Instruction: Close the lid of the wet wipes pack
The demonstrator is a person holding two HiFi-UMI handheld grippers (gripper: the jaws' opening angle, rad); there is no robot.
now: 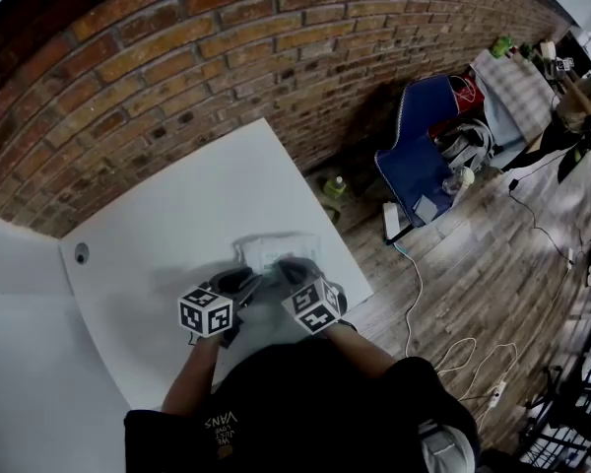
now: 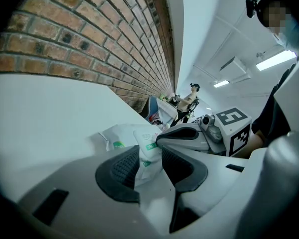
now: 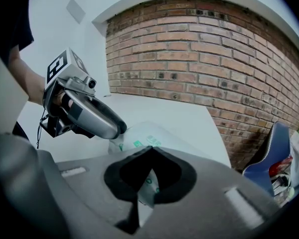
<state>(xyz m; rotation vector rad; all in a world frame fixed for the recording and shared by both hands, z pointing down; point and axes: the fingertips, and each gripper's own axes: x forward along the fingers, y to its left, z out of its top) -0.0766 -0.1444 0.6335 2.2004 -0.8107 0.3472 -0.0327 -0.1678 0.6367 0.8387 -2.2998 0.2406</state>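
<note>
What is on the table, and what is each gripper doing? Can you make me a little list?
table: white, next to a brick wall
wet wipes pack: white with green print, lying on the table
left gripper: closed on one end of the pack
right gripper: closed on a thin bit of the pack
lid: cannot tell if it is open or shut
floor: wooden, with a blue chair
</note>
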